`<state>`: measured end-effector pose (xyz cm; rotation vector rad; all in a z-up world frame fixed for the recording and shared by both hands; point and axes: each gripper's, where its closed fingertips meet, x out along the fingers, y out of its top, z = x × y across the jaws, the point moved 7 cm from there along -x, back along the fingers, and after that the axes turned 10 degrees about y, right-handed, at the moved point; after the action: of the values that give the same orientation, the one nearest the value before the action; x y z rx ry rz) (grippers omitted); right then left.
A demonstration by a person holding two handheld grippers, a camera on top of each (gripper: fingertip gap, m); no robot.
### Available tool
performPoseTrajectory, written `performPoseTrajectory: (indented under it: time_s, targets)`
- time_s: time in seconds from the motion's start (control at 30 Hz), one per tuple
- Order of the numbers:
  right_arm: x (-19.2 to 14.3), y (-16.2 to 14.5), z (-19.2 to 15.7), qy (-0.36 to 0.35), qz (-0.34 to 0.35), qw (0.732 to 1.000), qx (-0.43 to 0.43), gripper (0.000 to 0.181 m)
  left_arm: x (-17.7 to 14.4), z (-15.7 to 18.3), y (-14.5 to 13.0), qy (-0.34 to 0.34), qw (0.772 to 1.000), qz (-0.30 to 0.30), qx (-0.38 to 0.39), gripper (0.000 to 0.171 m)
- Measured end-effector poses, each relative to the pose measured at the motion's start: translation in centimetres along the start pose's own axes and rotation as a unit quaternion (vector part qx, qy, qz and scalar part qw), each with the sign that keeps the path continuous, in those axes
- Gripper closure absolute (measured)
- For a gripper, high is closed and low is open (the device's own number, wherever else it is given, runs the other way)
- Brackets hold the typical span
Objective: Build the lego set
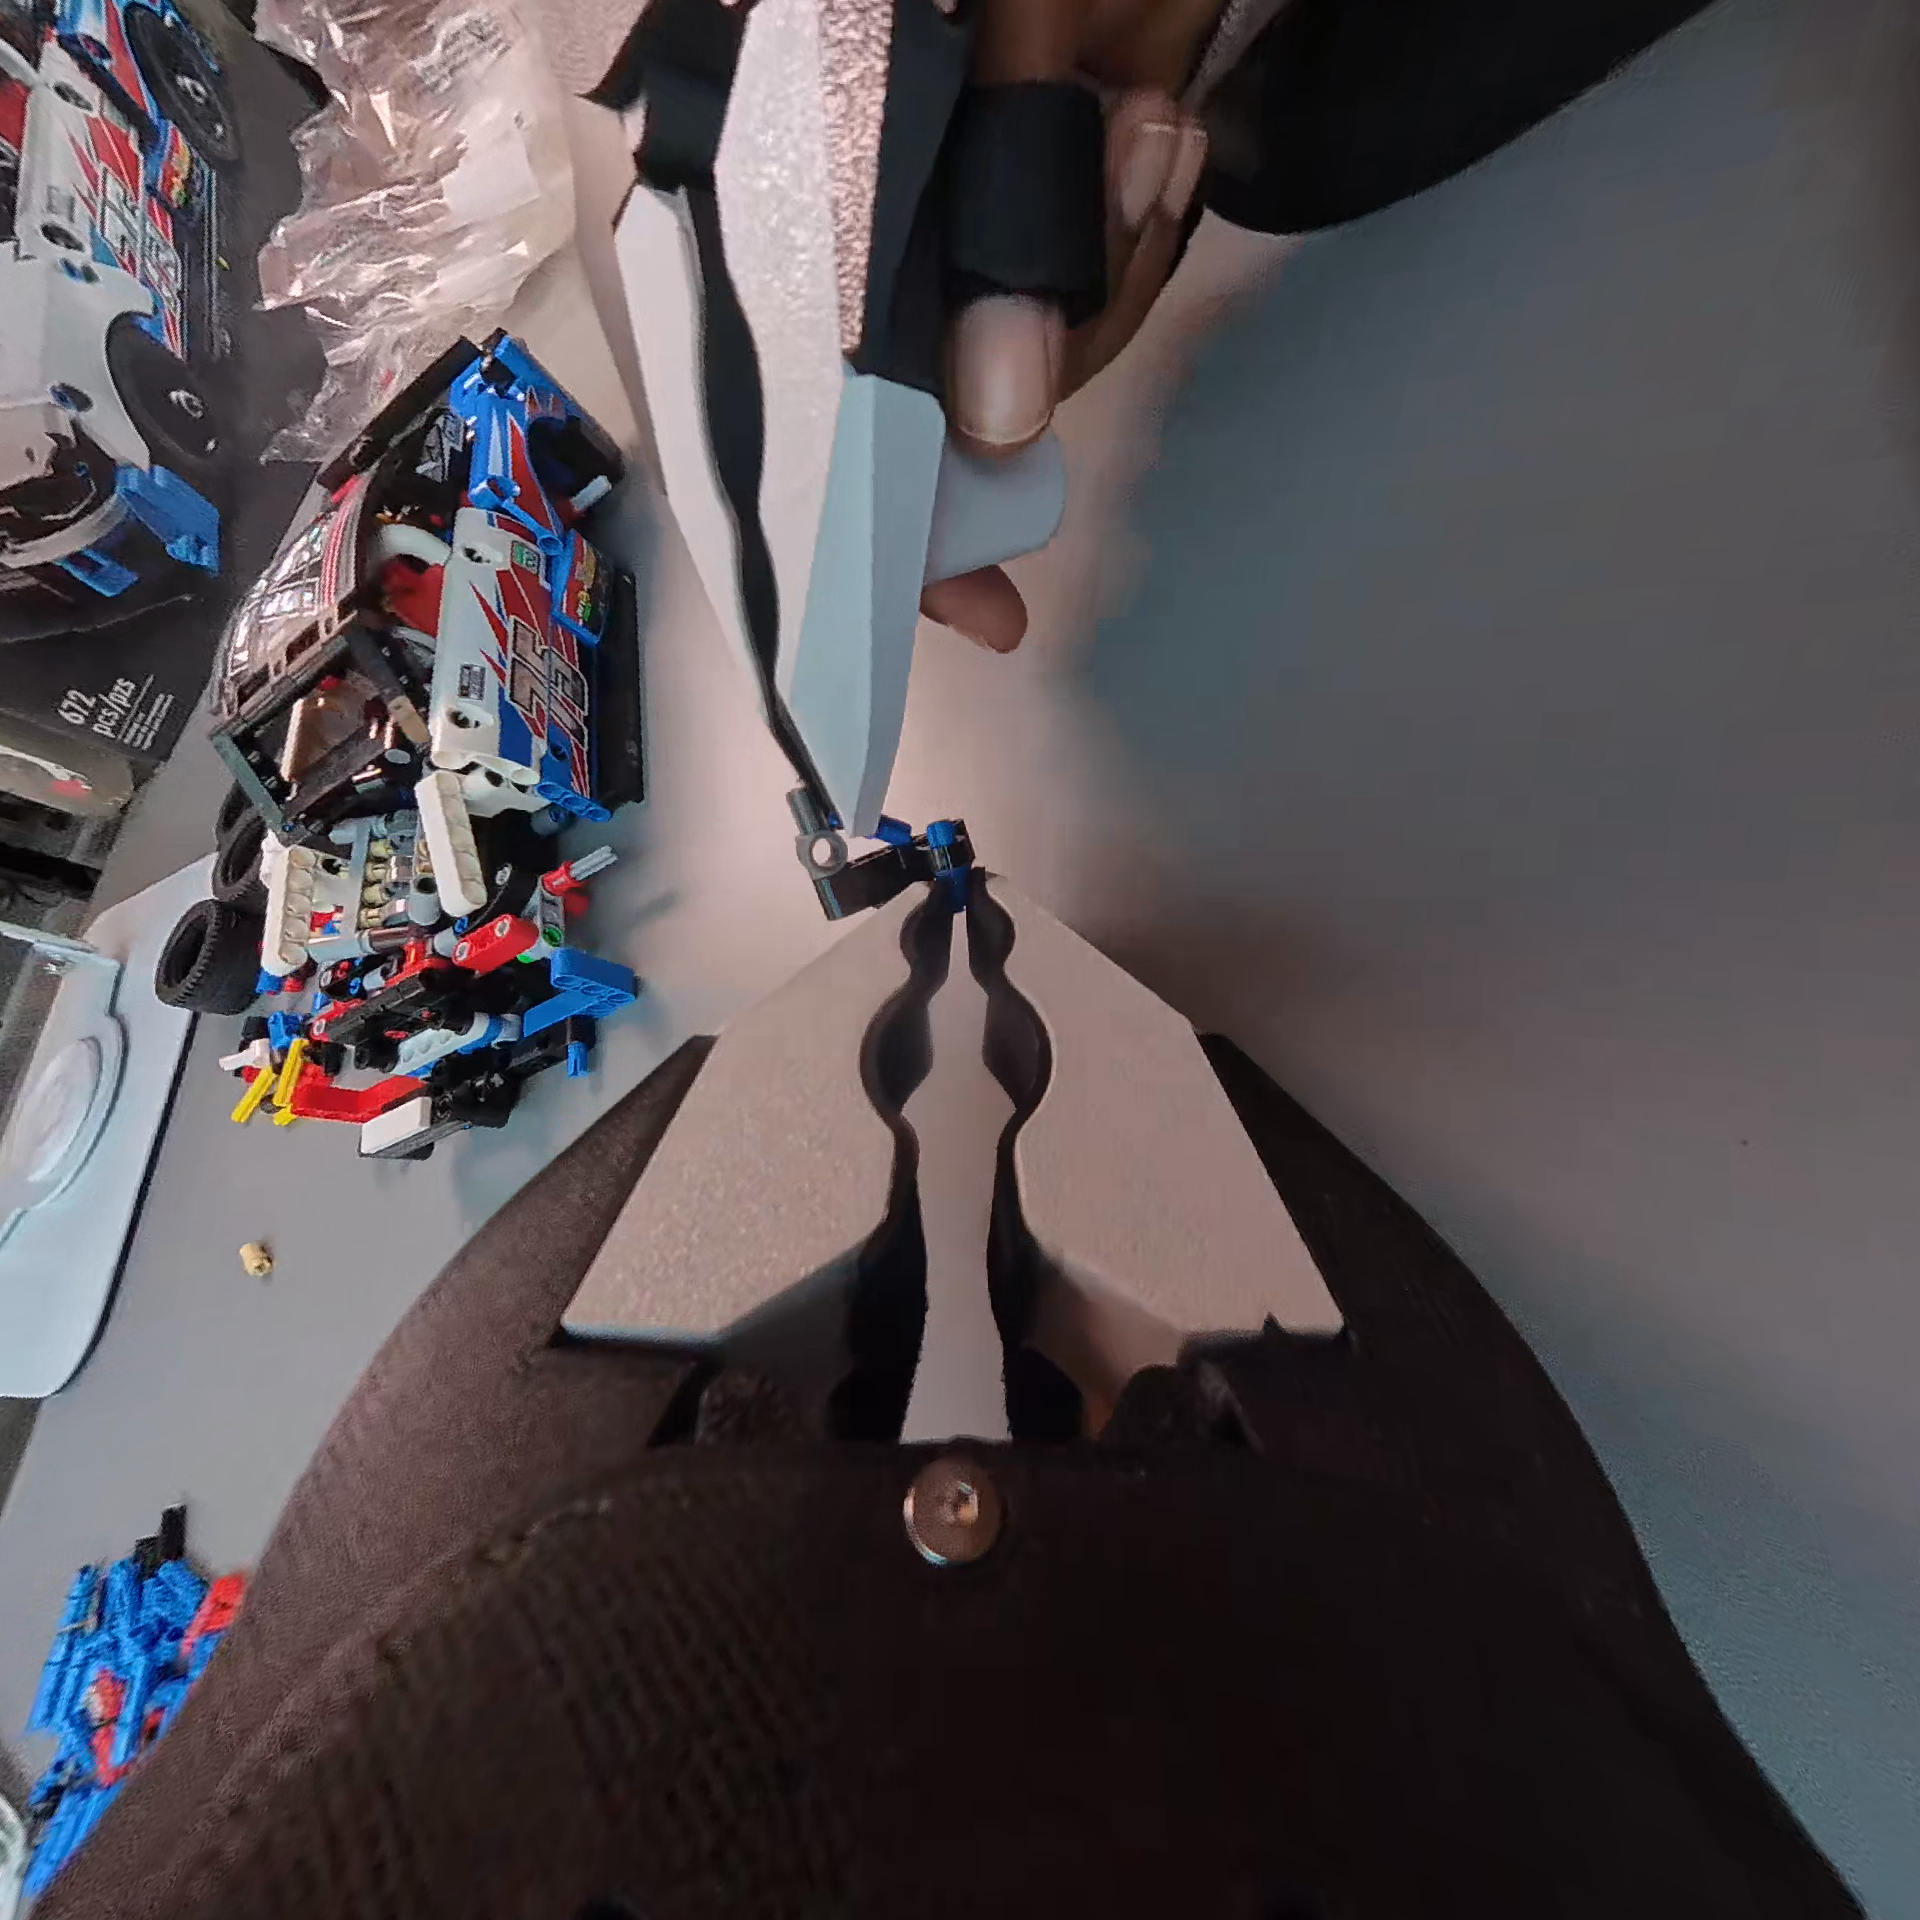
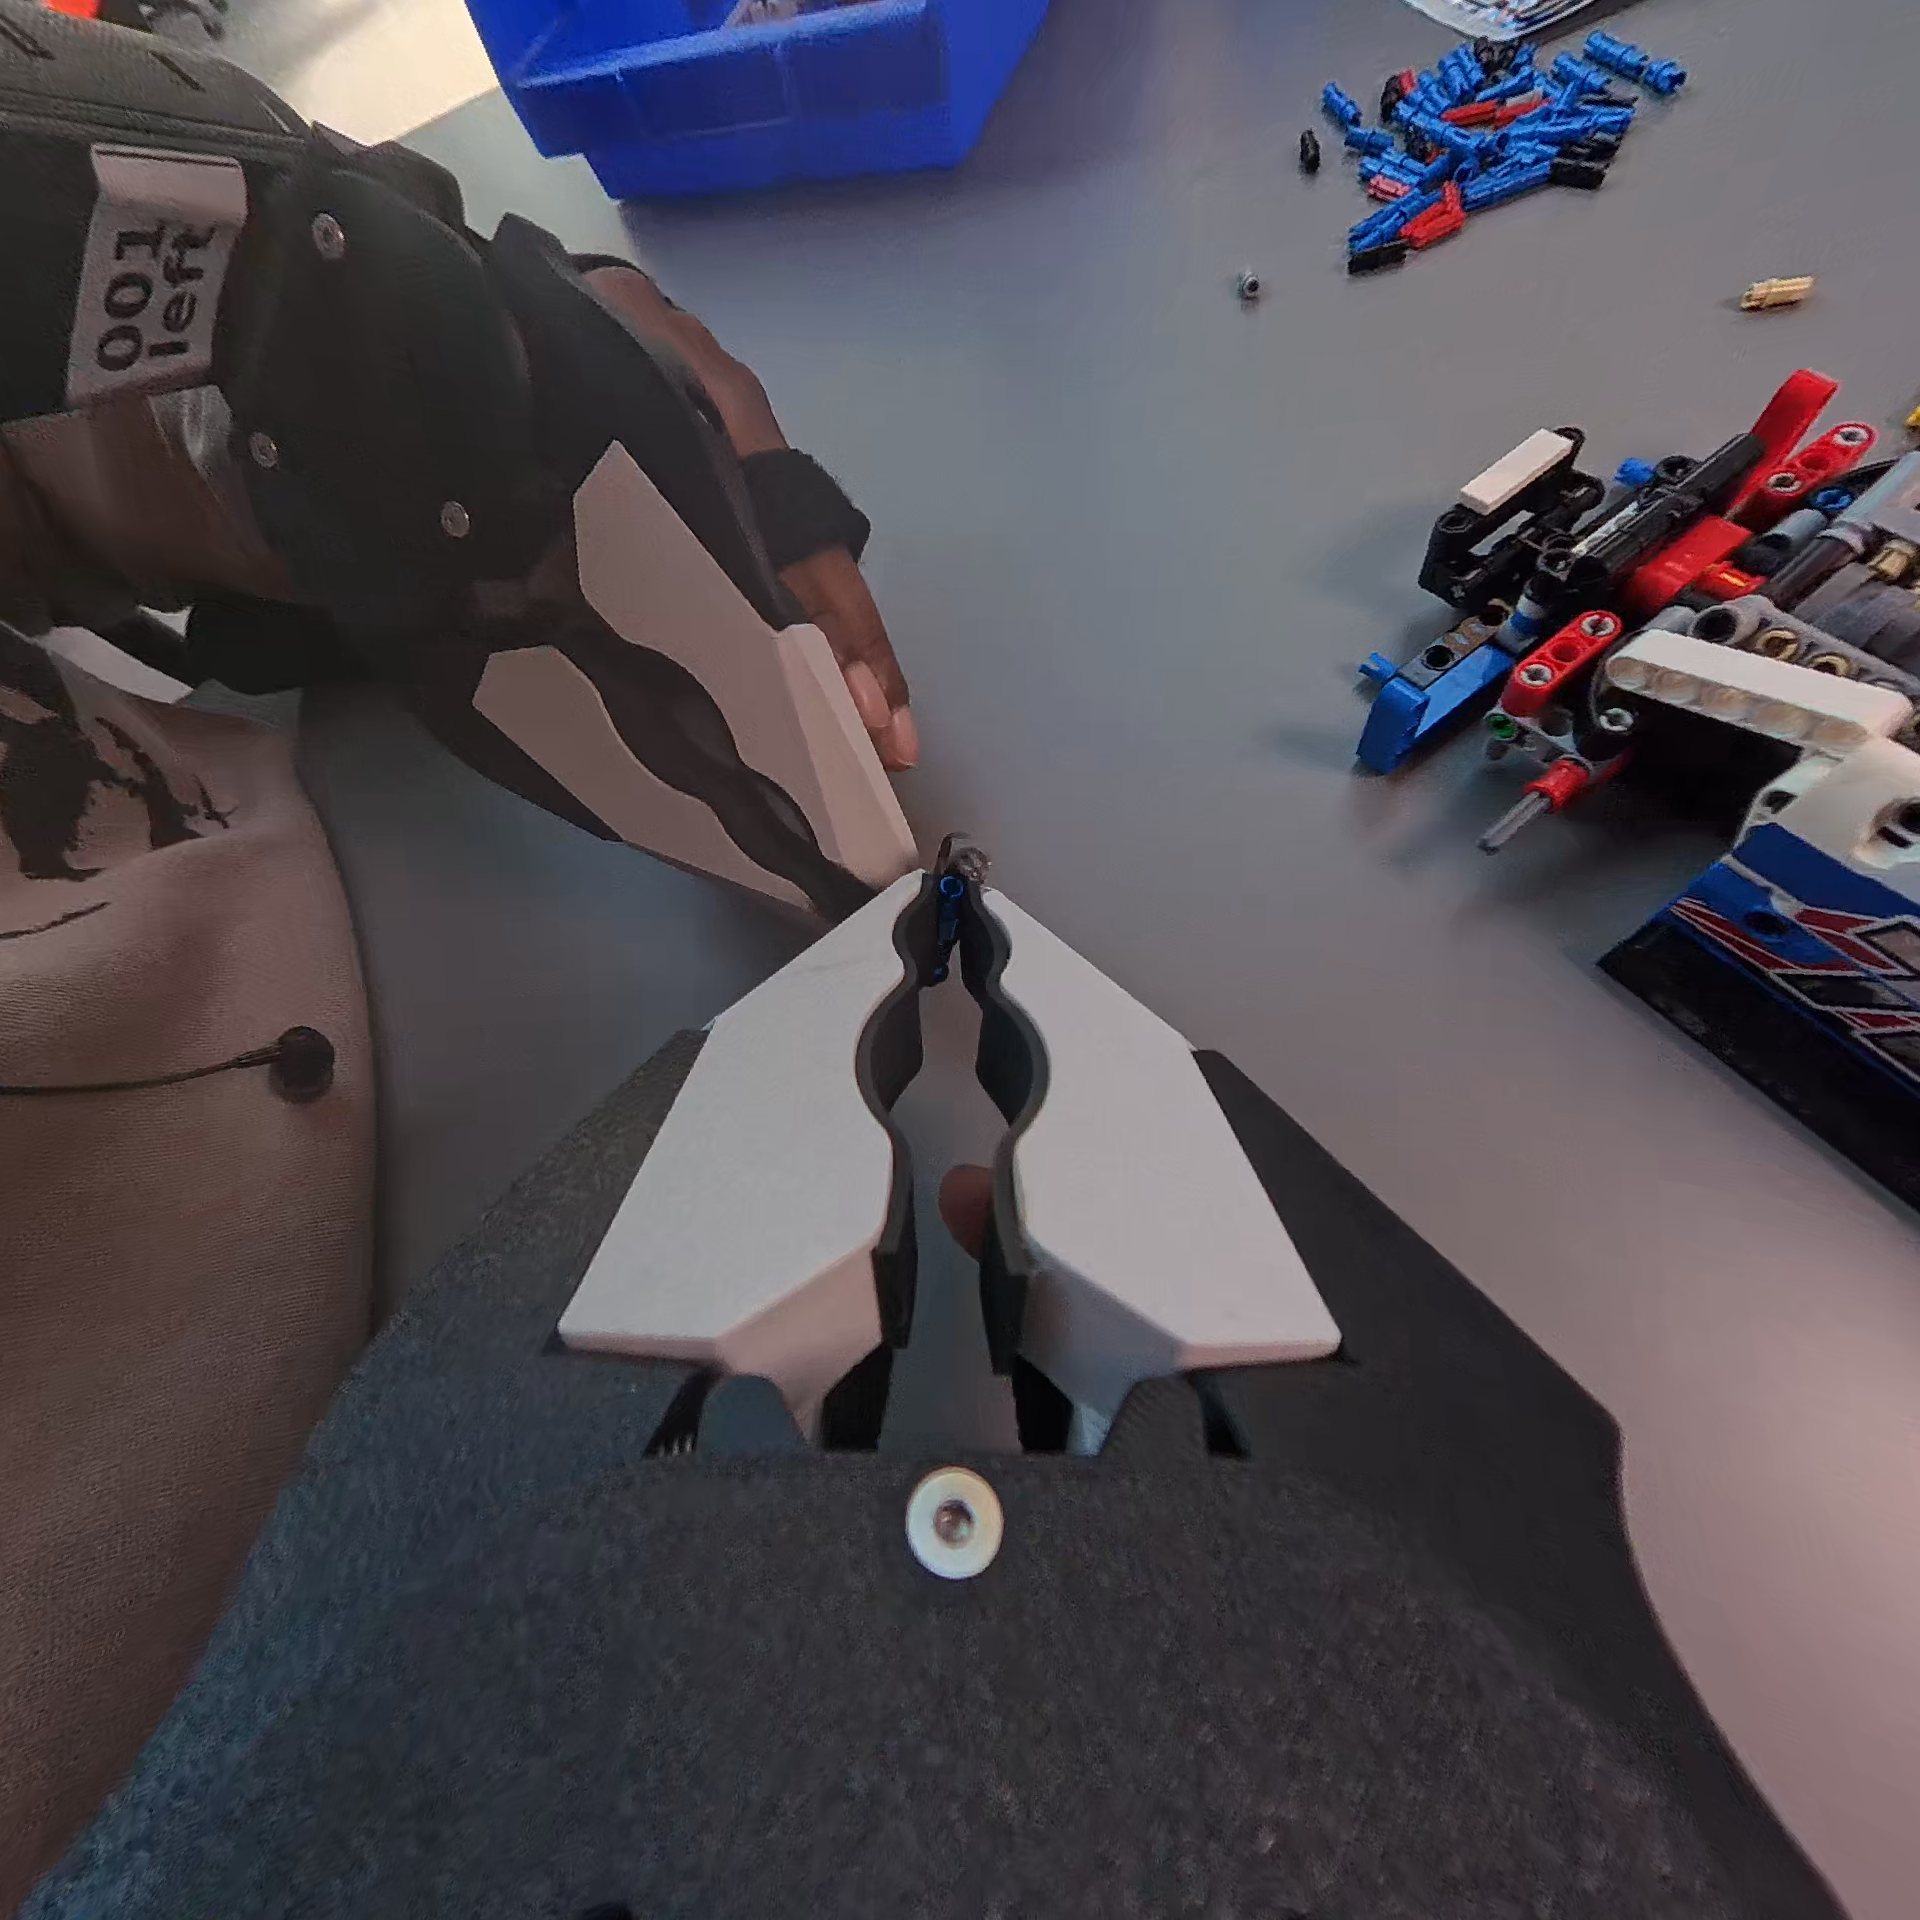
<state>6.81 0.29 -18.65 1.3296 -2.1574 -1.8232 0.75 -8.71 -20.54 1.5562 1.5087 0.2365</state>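
Left gripper (image 1: 951,894): I've got it pinched on the small subassembly's (image 1: 894,857) blue pin, at 12 o'clock.
Right gripper (image 2: 951,904): clamped on the same piece.
Handling: light, rigid, tiny; I'd grip the black beam, not the pins.

Blue plastic bin (image 2: 769,94) on the grey table (image 2: 1143,520); crumpled clear plastic bags (image 1: 416,197) elsewhere.

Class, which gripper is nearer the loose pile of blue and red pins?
Left. The left gripper has the pin pile right beside its body; the right gripper reaches in from the far side, both tips shut on one small black-and-blue piece.
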Motion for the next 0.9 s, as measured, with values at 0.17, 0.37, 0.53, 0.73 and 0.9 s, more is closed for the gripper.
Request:
performPoseTrajectory:
  time_s: [0.17,0.37,0.53,0.73,0.9]
  targets:
    - [-1.3,0.6,0.3,0.016,0.051,0.998,0.013,0.18,-0.2,-1.3,0.6,-0.001,0.996,0.027,-0.09,0.17]
    - [-2.0,1.4,0.7,0.039,0.139,0.989,0.041,0.18,-0.9,-3.1,1.0,-0.011,0.971,0.064,-0.231,0.17]
    - [-2.1,2.0,0.9,0.043,0.202,0.977,0.056,0.18,-1.3,-3.9,1.0,-0.017,0.949,0.088,-0.301,0.17]
    - [-1.9,1.9,0.9,0.067,0.189,0.977,0.07,0.18,-1.5,-3.5,0.9,-0.014,0.955,0.087,-0.282,0.17]
    - [-1.7,1.6,0.9,0.063,0.172,0.981,0.066,0.18,-1.4,-3.3,0.8,-0.004,0.962,0.071,-0.263,0.171]
